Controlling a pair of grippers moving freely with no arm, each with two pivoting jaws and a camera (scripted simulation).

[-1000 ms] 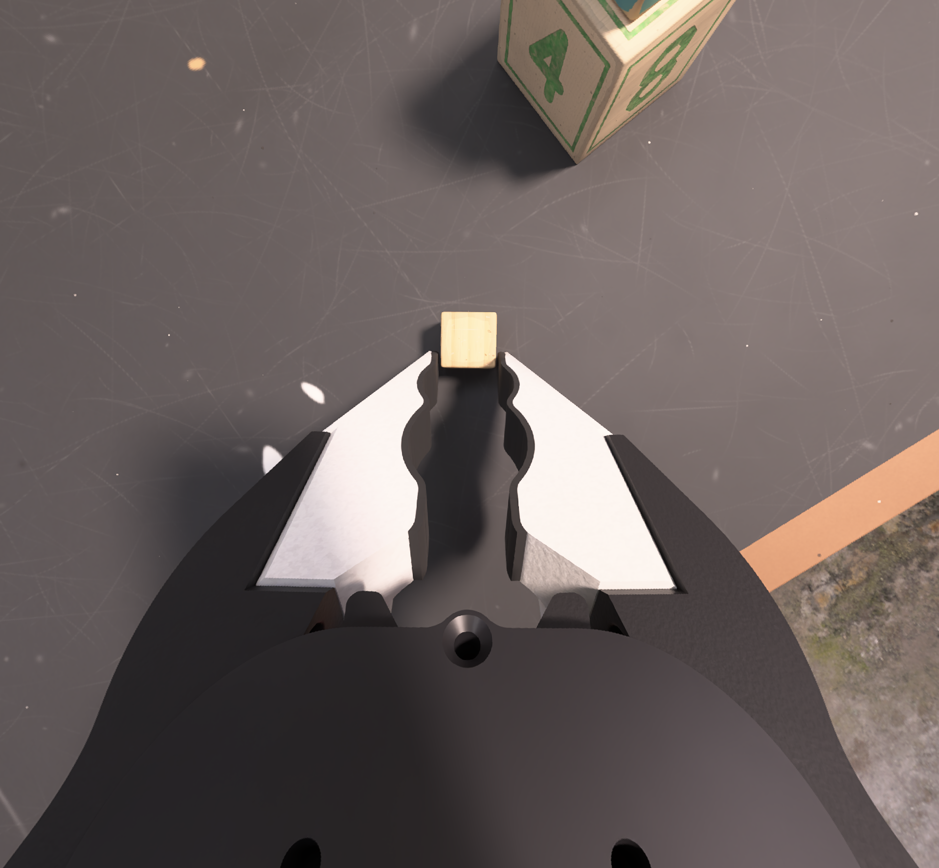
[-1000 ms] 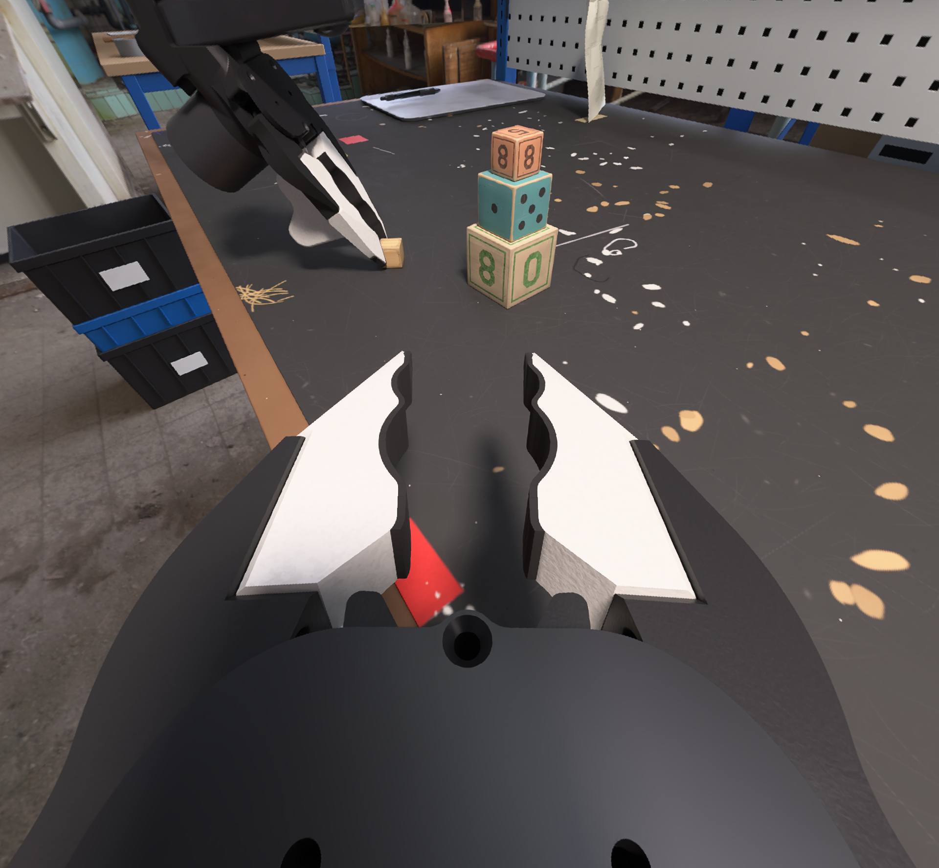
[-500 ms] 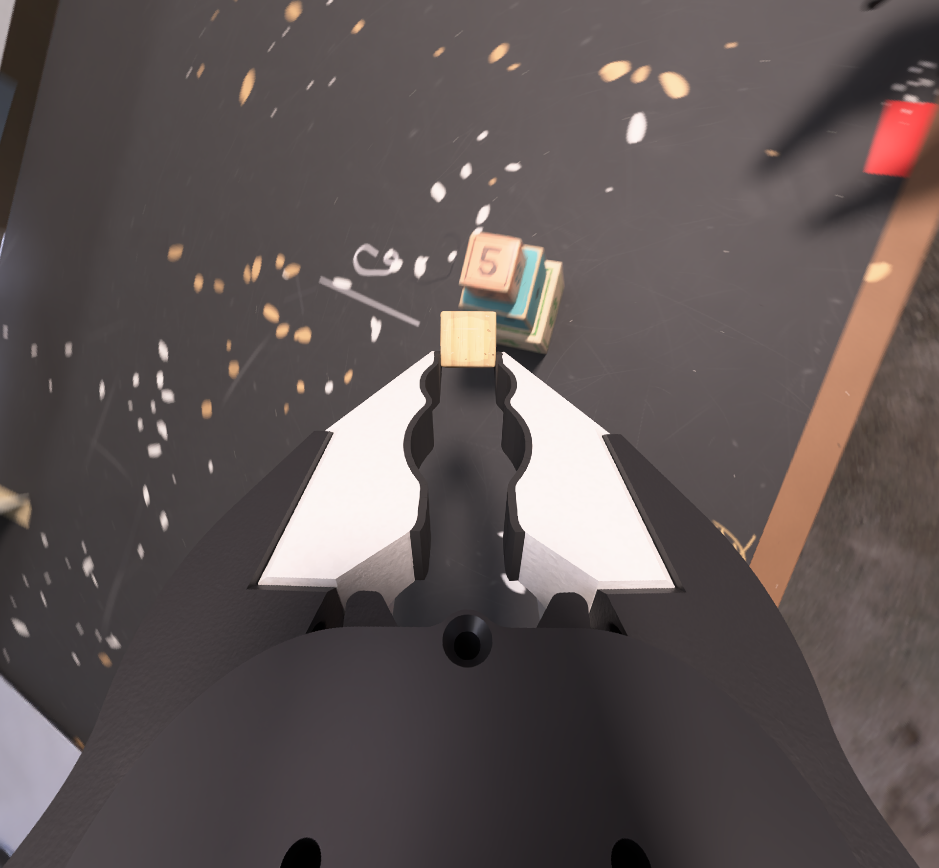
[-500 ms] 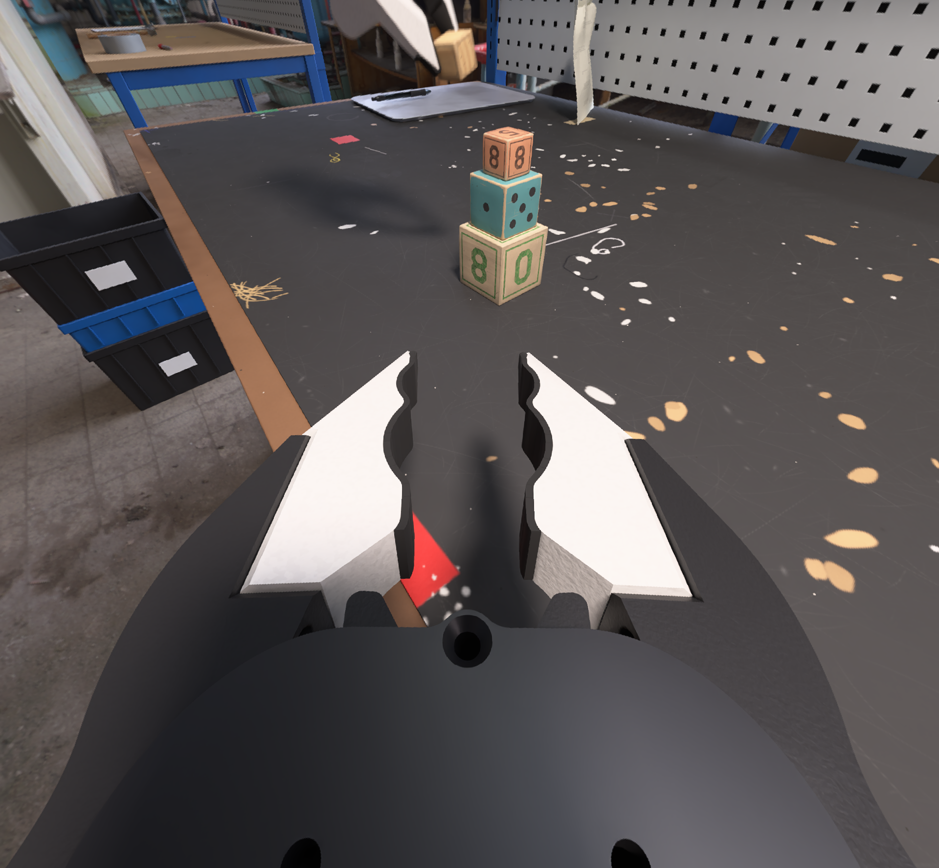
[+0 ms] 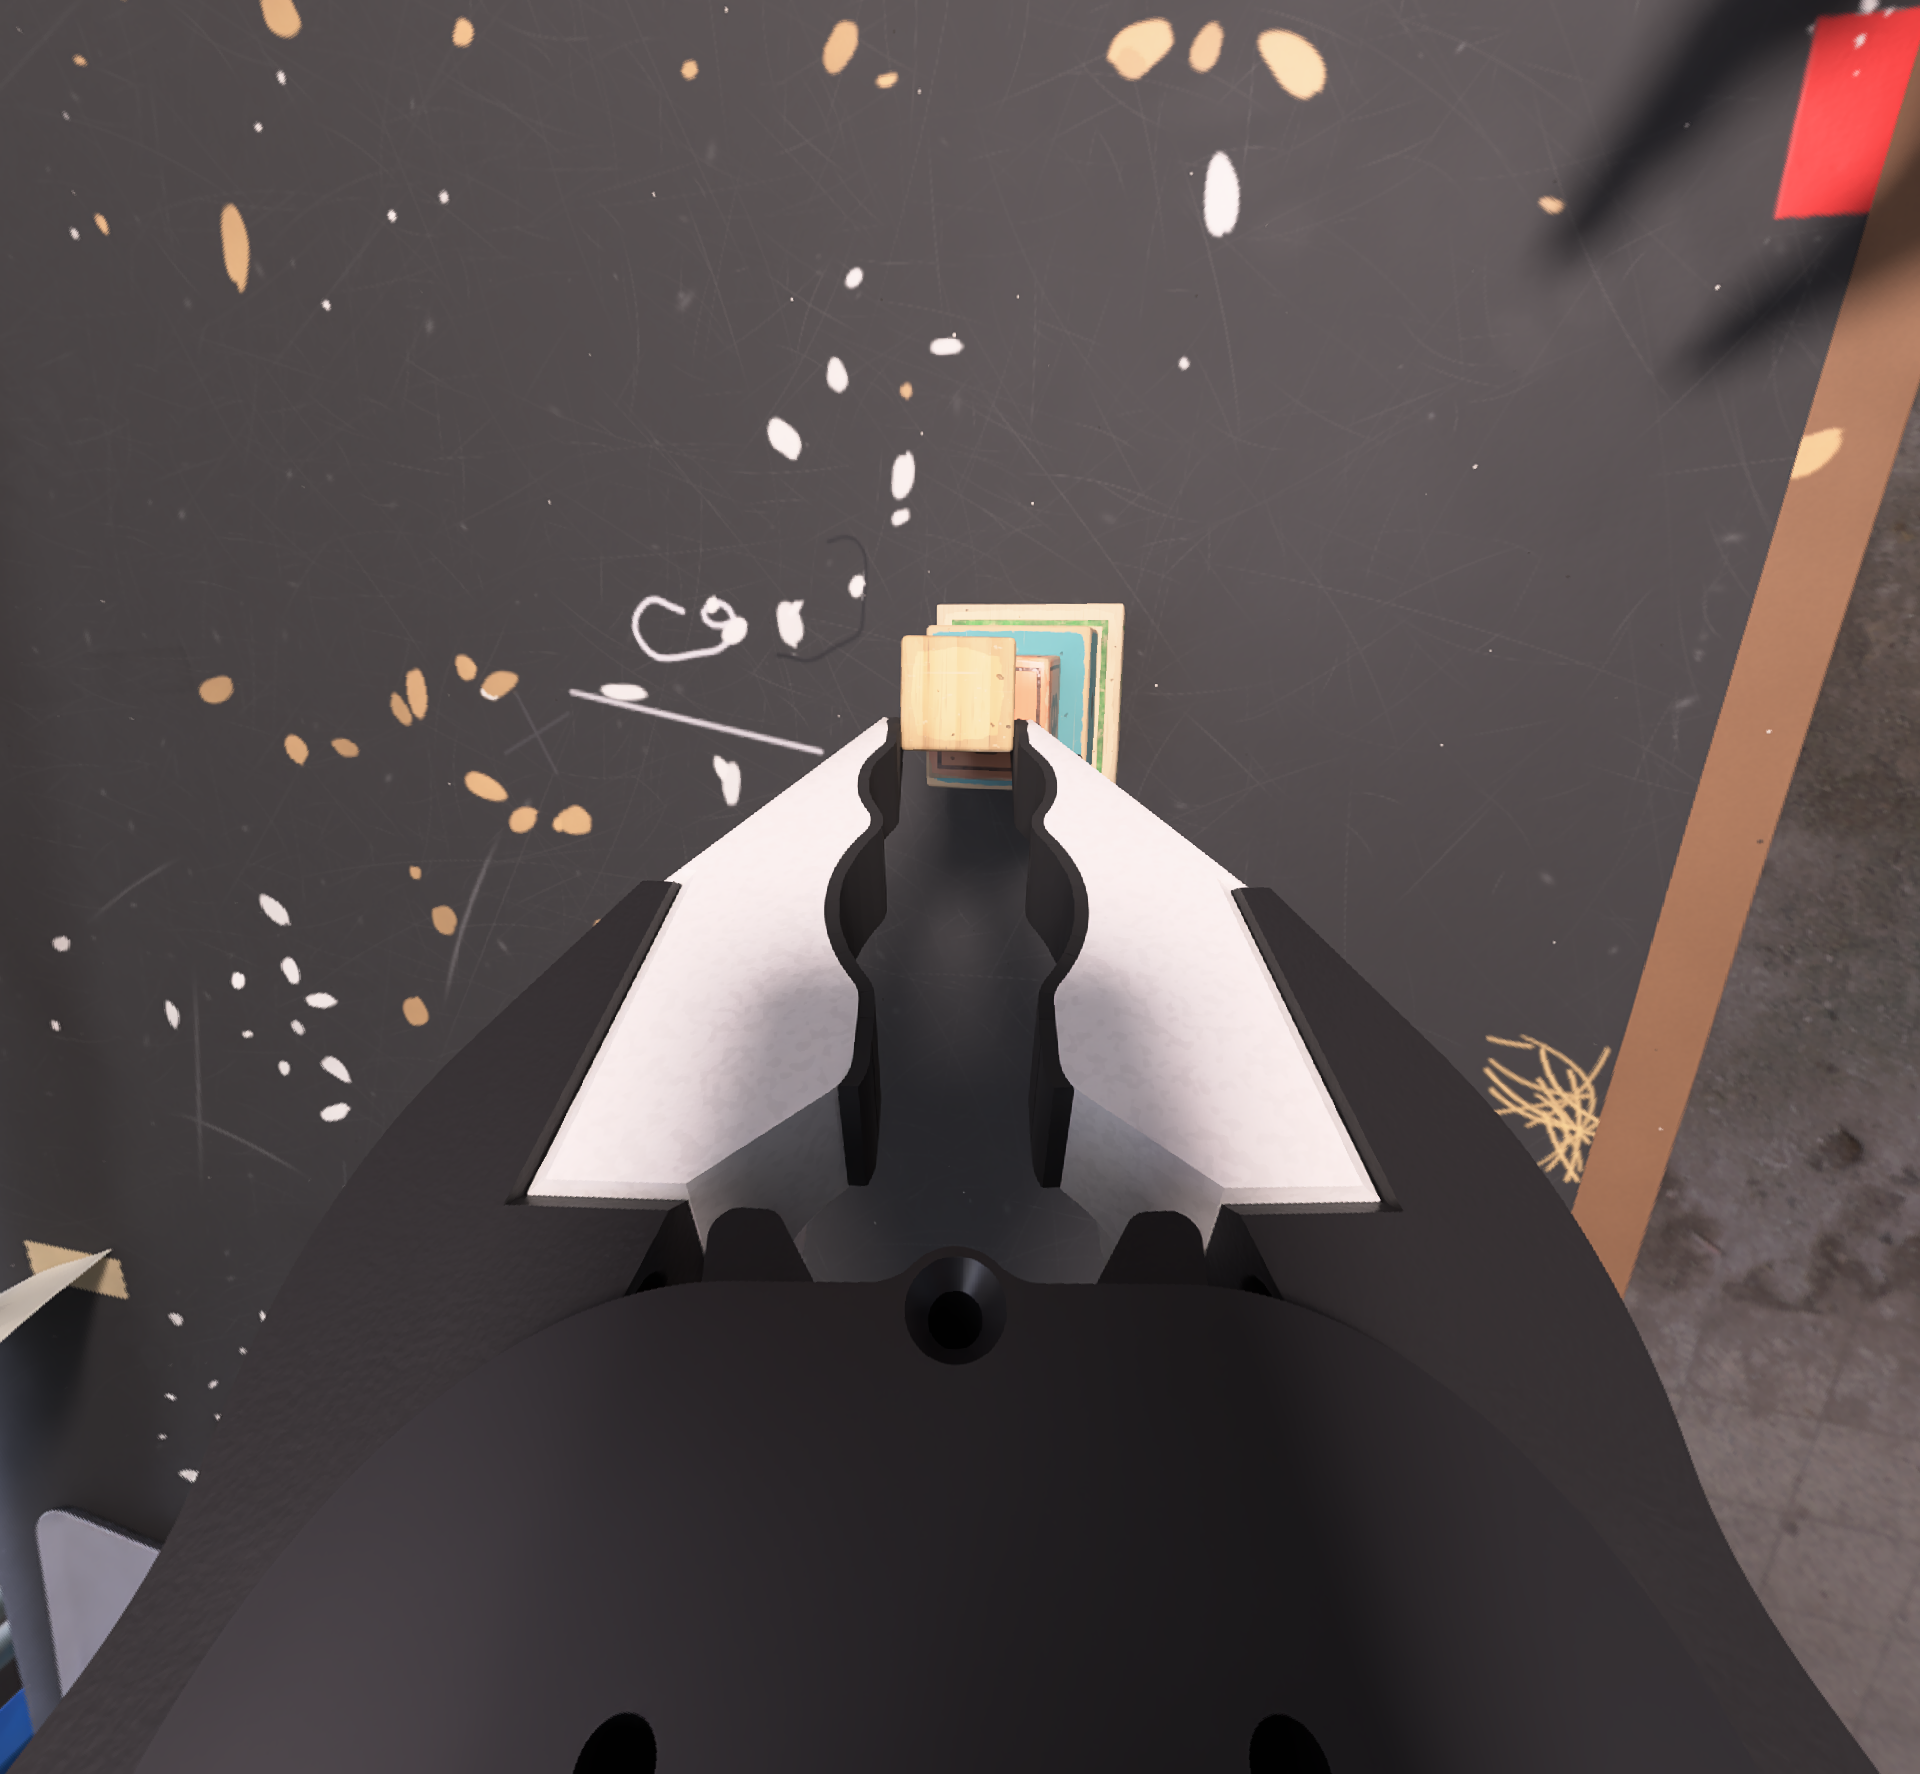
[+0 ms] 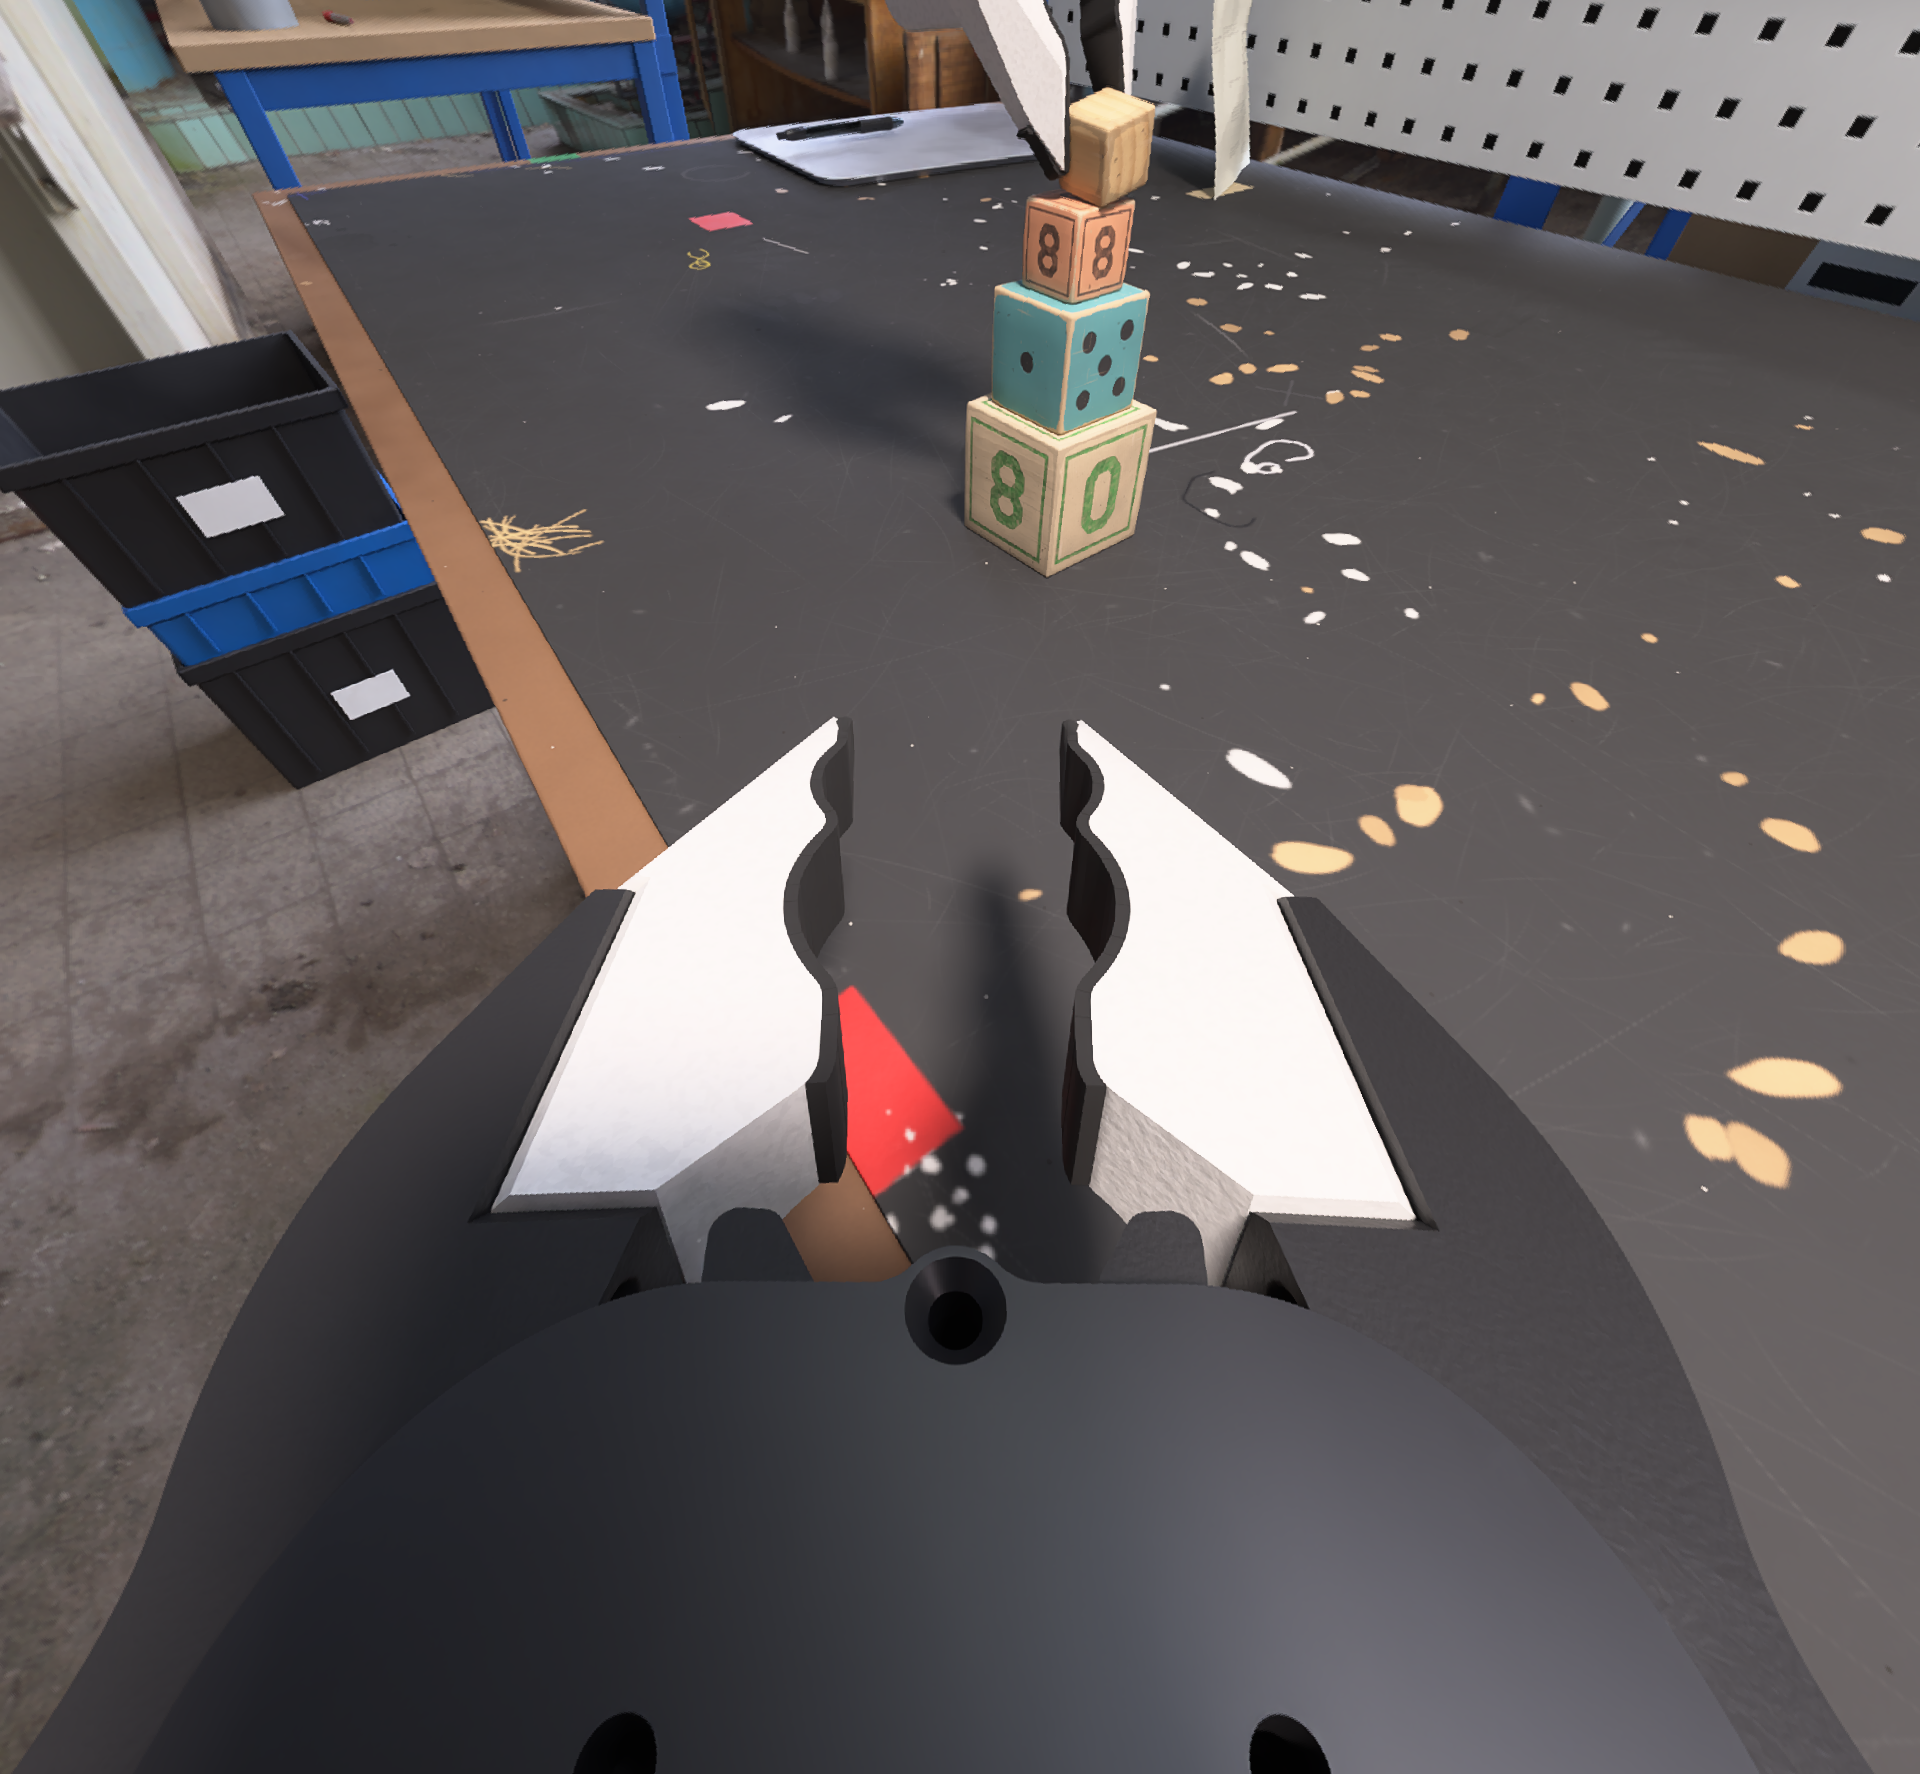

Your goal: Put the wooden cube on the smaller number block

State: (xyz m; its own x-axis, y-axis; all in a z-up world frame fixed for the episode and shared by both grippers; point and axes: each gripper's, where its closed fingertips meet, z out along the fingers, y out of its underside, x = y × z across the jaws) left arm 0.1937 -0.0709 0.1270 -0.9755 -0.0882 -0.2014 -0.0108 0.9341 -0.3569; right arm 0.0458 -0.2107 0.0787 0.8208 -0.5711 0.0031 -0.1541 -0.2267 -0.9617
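Observation:
My left gripper (image 5: pixel 956 737) is shut on the small wooden cube (image 5: pixel 956 706) at its fingertips and points straight down over a stack of three blocks. In the right wrist view the left gripper (image 6: pixel 1081 135) holds the cube (image 6: pixel 1110 145) slightly tilted, right at the top of the small orange number block (image 6: pixel 1077 249); I cannot tell if they touch. That block sits on a teal die (image 6: pixel 1070 358), which sits on a larger green-numbered block (image 6: pixel 1055 488). My right gripper (image 6: pixel 956 737) is open and empty, low over the table near its front edge.
The dark table has a brown edge (image 6: pixel 468 529) on the left, with stacked black and blue bins (image 6: pixel 239 519) on the floor beyond it. A grey clipboard (image 6: pixel 883 145) lies at the back and a pegboard wall (image 6: pixel 1558 10) stands behind. A red patch (image 6: pixel 888 1090) lies under my right gripper.
My left gripper lifted the cube off the table, carried it over the stack and lowered it to the top block. The right gripper has hardly moved.

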